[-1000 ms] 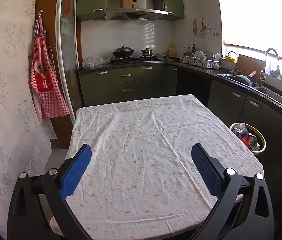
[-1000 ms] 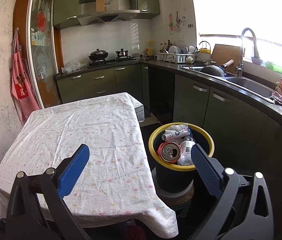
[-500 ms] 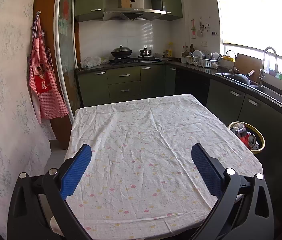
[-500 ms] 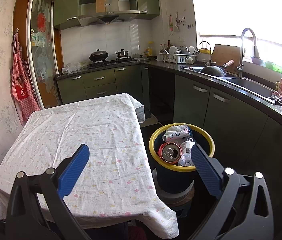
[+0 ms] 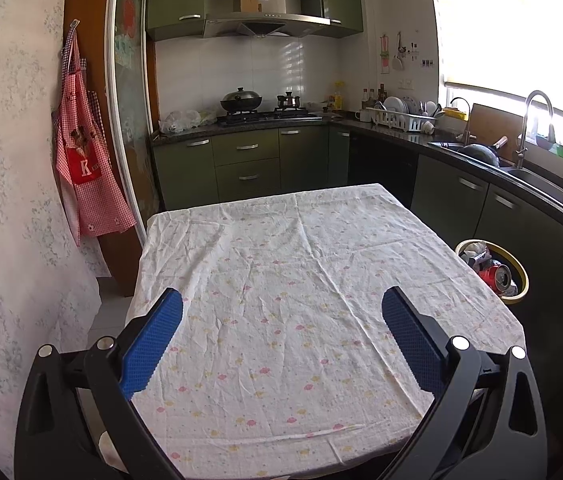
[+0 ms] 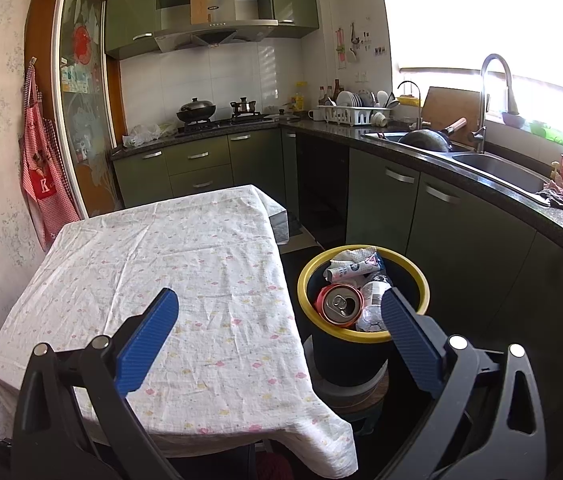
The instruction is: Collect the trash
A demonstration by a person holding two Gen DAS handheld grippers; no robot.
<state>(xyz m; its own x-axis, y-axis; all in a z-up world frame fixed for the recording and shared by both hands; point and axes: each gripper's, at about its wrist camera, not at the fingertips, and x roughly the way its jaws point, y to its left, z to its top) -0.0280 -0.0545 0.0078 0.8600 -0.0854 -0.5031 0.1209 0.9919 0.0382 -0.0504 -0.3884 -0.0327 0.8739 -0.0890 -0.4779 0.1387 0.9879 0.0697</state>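
Note:
A dark bin with a yellow rim [image 6: 417,280] stands on the floor right of the table. It holds a red can [image 6: 339,305], crumpled paper [image 6: 351,266] and a clear bottle [image 6: 373,292]. The bin also shows in the left wrist view [image 5: 521,276]. My right gripper [image 6: 279,330] is open and empty, above the table's near right corner, beside the bin. My left gripper [image 5: 281,330] is open and empty above the near edge of the table with its floral cloth [image 5: 281,280]. No trash shows on the cloth.
Green cabinets and a dark counter [image 6: 461,176] run along the back and right, with a stove, dish rack and sink [image 6: 493,166]. A red apron [image 5: 85,176] hangs on the left wall. A narrow floor gap lies between table and cabinets.
Both views have shifted very slightly; the grippers stay open and nothing in the scene has moved.

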